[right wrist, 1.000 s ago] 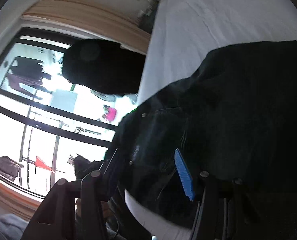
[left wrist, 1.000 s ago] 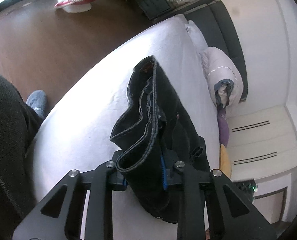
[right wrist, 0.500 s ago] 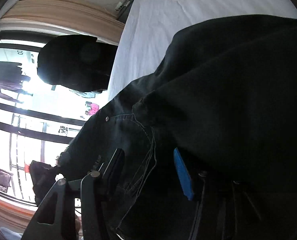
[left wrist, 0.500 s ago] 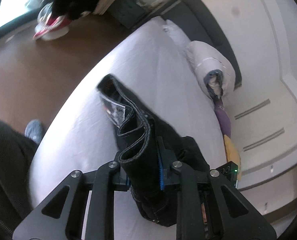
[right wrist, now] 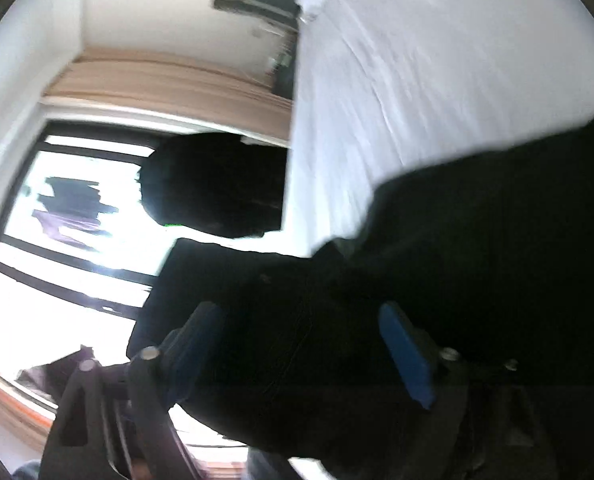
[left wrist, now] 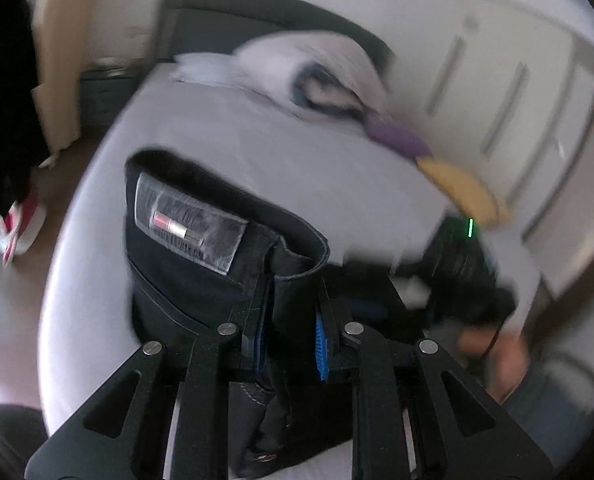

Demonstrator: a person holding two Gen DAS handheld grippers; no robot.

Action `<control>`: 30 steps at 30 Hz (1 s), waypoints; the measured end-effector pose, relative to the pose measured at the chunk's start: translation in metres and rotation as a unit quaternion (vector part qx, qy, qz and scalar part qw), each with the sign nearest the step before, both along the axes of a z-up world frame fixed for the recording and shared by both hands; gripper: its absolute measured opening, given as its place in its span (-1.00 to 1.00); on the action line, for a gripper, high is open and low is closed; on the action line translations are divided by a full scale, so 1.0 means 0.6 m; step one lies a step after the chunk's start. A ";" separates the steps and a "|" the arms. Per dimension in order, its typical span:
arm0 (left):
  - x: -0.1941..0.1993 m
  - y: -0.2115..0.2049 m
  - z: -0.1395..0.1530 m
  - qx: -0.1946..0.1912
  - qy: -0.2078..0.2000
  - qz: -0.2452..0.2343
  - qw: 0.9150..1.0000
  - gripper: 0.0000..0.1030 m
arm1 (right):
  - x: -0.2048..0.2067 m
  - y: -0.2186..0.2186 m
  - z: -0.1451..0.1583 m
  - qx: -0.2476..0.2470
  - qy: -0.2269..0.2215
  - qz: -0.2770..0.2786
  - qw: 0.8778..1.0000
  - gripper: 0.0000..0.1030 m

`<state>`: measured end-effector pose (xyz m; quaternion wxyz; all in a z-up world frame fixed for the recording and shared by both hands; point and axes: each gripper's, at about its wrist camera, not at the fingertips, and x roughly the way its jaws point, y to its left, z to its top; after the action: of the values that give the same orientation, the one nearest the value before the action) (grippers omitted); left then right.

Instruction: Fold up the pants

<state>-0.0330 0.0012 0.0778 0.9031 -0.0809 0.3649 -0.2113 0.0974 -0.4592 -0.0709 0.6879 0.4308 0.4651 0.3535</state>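
Observation:
The pants [left wrist: 185,264] are dark denim with a clear size sticker on the waistband. My left gripper [left wrist: 291,334] is shut on a bunched fold of the waistband and holds it up over the white bed [left wrist: 297,160]. In the right wrist view the pants [right wrist: 477,240] fill the lower right as a dark mass over the bed sheet [right wrist: 417,60]. My right gripper [right wrist: 297,344] has its blue pads [right wrist: 407,356] wide apart with the dark cloth lying between them; whether it grips the cloth is unclear. The right gripper's body [left wrist: 463,264] shows in the left wrist view.
A rolled white duvet [left wrist: 317,68] and pillows lie at the head of the bed by a dark headboard [left wrist: 225,20]. Purple and yellow items [left wrist: 437,160] lie at the bed's right edge. White wardrobes [left wrist: 537,100] stand behind. A bright window [right wrist: 57,240] and dark hanging clothes [right wrist: 217,188] are to the left.
The left gripper has swung with the waistband so the view turned towards the headboard and wardrobes. The right view tilted, and more of the bed sheet shows above the pants.

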 end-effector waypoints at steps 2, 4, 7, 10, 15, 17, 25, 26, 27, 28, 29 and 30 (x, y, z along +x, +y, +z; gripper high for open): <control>-0.006 -0.060 -0.023 0.023 0.005 -0.031 0.999 -0.67 | -0.003 -0.036 0.008 0.034 0.008 -0.004 0.999 0.87; -0.020 -0.114 -0.044 0.056 0.002 -0.064 0.996 -0.68 | -0.012 -0.063 0.019 0.040 0.005 -0.002 0.999 0.95; -0.041 -0.178 -0.067 0.098 -0.006 -0.107 0.989 -0.68 | -0.028 -0.071 0.039 -0.006 -0.011 0.014 1.000 1.00; -0.066 -0.223 -0.083 0.130 -0.020 -0.143 0.981 -0.68 | -0.044 -0.077 0.028 -0.062 0.000 0.031 0.998 1.00; -0.096 -0.262 -0.117 0.165 -0.018 -0.169 0.972 -0.68 | -0.053 -0.065 0.021 -0.132 -0.008 0.055 0.990 0.08; -0.099 -0.266 -0.122 0.165 -0.016 -0.168 0.972 -0.68 | -0.055 -0.065 0.021 -0.174 -0.008 0.058 0.983 -0.41; -0.088 -0.305 -0.113 0.173 -0.033 -0.184 0.967 -0.68 | -0.043 -0.108 0.038 -0.210 -0.027 0.030 0.977 -0.70; -0.086 -0.314 -0.110 0.173 -0.037 -0.186 0.966 -0.68 | -0.039 -0.116 0.044 -0.214 -0.031 0.027 0.976 -0.71; -0.084 -0.325 -0.106 0.173 -0.040 -0.189 0.966 -0.68 | -0.039 -0.119 0.043 -0.215 -0.033 0.025 0.976 -0.71; -0.082 -0.338 -0.105 0.170 -0.044 -0.195 0.965 -0.69 | -0.033 -0.122 0.043 -0.216 -0.034 0.023 0.976 -0.71; -0.088 -0.350 -0.101 0.168 -0.046 -0.201 0.964 -0.69 | -0.035 -0.132 0.049 -0.217 -0.034 0.021 0.975 -0.71; -0.090 -0.361 -0.101 0.167 -0.049 -0.207 0.963 -0.70 | -0.033 -0.137 0.048 -0.220 -0.032 0.020 0.975 -0.71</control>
<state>-0.0870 -0.2156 0.0173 0.8570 0.1591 0.3594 -0.3332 0.0773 -0.5417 -0.0419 0.7730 0.2478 0.5176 0.2704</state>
